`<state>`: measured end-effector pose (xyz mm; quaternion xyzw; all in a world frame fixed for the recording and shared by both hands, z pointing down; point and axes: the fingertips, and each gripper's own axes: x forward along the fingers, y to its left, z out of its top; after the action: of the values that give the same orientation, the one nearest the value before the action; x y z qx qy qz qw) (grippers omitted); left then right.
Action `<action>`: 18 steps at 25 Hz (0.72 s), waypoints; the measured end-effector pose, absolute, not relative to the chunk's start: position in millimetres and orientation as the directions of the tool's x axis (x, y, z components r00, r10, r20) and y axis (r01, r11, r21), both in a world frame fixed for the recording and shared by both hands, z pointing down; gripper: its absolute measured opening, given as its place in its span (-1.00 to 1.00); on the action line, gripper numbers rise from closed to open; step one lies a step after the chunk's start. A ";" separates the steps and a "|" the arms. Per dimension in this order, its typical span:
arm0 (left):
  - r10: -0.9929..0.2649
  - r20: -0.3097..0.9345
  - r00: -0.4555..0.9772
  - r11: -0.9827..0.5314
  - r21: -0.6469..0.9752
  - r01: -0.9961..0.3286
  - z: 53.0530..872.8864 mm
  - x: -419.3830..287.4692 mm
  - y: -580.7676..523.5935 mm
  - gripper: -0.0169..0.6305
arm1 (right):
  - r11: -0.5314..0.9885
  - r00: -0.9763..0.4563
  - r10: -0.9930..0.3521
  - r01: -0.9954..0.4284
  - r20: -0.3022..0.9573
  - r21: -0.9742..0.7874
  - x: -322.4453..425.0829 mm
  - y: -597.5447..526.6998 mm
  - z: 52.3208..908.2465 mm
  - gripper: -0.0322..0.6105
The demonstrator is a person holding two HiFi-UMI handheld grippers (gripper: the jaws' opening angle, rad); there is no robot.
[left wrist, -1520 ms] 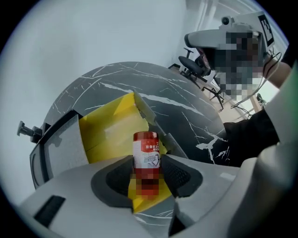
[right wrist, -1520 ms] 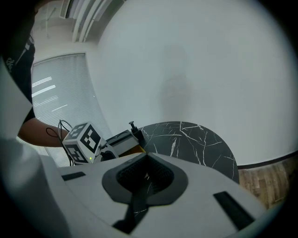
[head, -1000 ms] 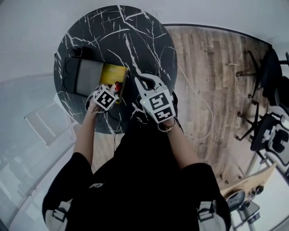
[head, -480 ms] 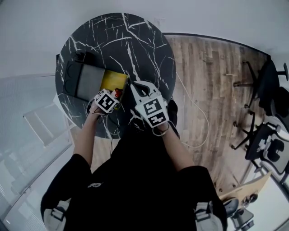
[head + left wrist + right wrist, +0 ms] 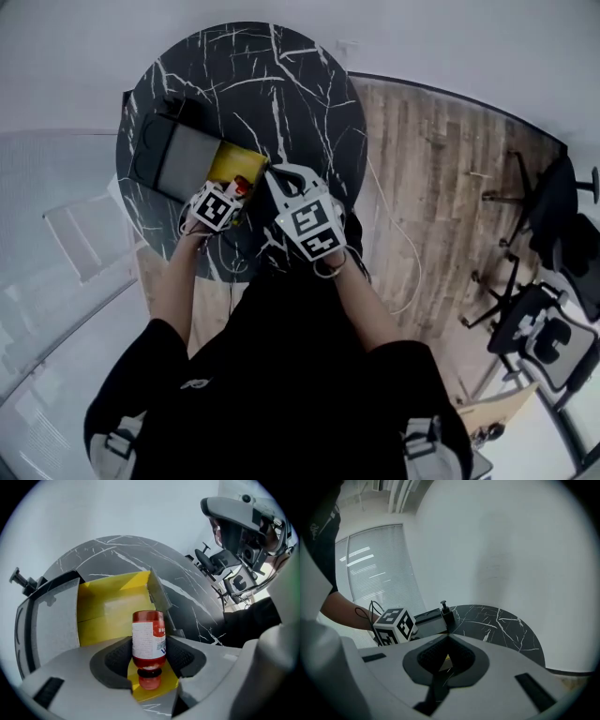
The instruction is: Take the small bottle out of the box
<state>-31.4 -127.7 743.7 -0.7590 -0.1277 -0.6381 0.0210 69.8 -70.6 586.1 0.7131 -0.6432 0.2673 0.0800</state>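
A small red bottle (image 5: 149, 637) with a white label sits cap toward the camera between the pads of my left gripper (image 5: 149, 654), which is shut on it. It hangs just in front of the open yellow box (image 5: 112, 606), above the box's near edge. In the head view the bottle (image 5: 241, 186) shows red at the left gripper (image 5: 237, 192), by the yellow box (image 5: 234, 161). My right gripper (image 5: 272, 174) hovers by the box's right corner, its jaws (image 5: 447, 637) closed tip to tip with nothing held.
The box lies on a round black marble table (image 5: 281, 84), its grey lid (image 5: 183, 159) folded out to the left. A black pump dispenser (image 5: 444, 609) stands behind the lid. Wooden floor, a white cable (image 5: 403, 244) and office chairs (image 5: 553, 187) lie to the right.
The right gripper has drifted left, closer to the box's corner. The left gripper keeps the bottle at about the same place by the box.
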 end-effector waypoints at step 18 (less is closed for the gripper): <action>0.018 0.918 0.397 -0.993 0.064 -0.102 694.7 -20.9 -143.6 -0.30 | 0.078 -0.159 -0.861 -0.980 0.483 -0.183 61.3 -93.9 572.2 -0.91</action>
<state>-20.9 -143.6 694.7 -0.8339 0.0252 -0.5486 -0.0550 61.3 -93.9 572.2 0.6361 -0.7235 0.2368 0.1257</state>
